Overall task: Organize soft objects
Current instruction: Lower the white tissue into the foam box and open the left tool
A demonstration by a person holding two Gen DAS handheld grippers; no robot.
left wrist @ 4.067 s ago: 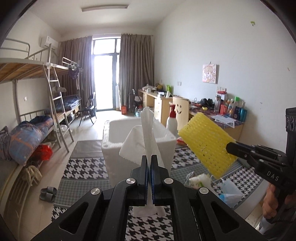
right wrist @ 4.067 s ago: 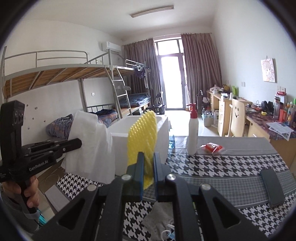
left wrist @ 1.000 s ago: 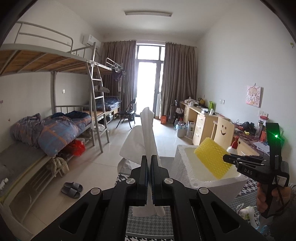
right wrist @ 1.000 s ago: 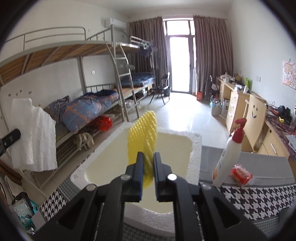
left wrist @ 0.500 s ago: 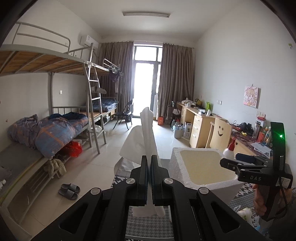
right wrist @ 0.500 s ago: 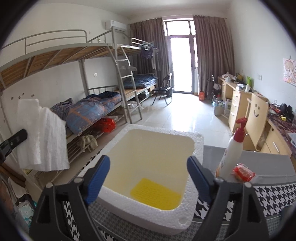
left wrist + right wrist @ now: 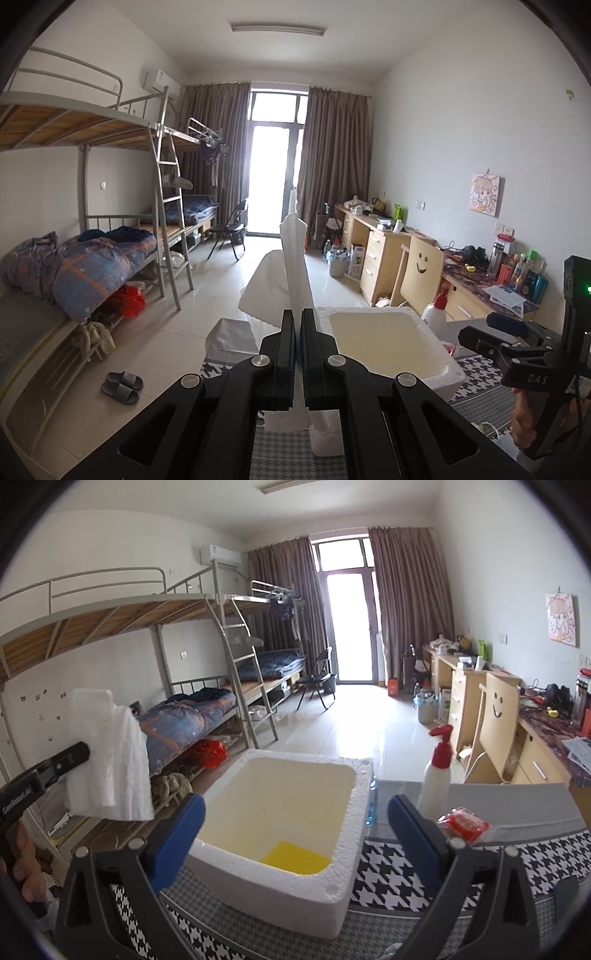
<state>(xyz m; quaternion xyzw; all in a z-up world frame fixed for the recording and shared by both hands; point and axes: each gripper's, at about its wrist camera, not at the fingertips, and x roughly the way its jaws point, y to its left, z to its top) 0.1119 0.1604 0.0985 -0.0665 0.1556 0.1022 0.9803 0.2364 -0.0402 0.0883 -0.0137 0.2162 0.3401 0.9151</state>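
Note:
My left gripper point(image 7: 298, 325) is shut on a white foam sheet point(image 7: 291, 258) that stands up between its fingers, held in the air left of a white foam box point(image 7: 439, 350). The sheet also shows in the right wrist view point(image 7: 107, 757), left of the box point(image 7: 347, 878). A yellow mesh pad point(image 7: 293, 858) lies flat on the box floor near its front wall. My right gripper point(image 7: 295, 830) is open and empty, just above the box's near rim; it shows from the side in the left wrist view point(image 7: 480, 334).
A white pump bottle with a red top point(image 7: 437, 775) and a red packet point(image 7: 463, 823) stand on the houndstooth tablecloth point(image 7: 406, 878) right of the box. A bunk bed point(image 7: 147, 664) is to the left, desks point(image 7: 480, 701) along the right wall.
My right gripper opened and dropped the yellow mesh pad into the foam box, then drew back a little. My left gripper still holds the white foam sheet.

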